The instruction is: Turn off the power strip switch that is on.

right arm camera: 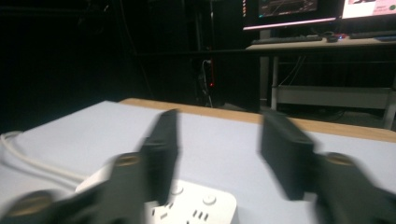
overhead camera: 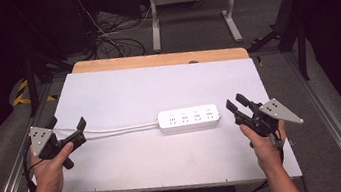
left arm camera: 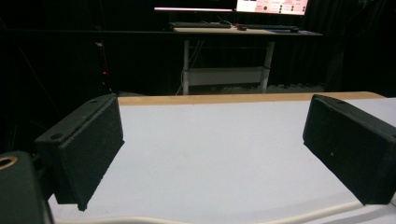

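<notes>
power strip point(overhead camera: 189, 118): white, flat mid-table, sockets up, cord point(overhead camera: 117, 129) running off to the left
left gripper point(overhead camera: 68, 132): jaws spread wide, empty, over the cord near table's left edge
right gripper point(overhead camera: 238, 105): jaws spread, empty, just right of the strip's end
step (guess): approach for a grasp
tip: square jaws across the strip's narrow width, stay clear of the cord

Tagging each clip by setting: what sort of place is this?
Probably a lab or recording workspace: a white table ringed by dark curtains, loose cables on the floor, and a desk with lit monitors behind.
</notes>
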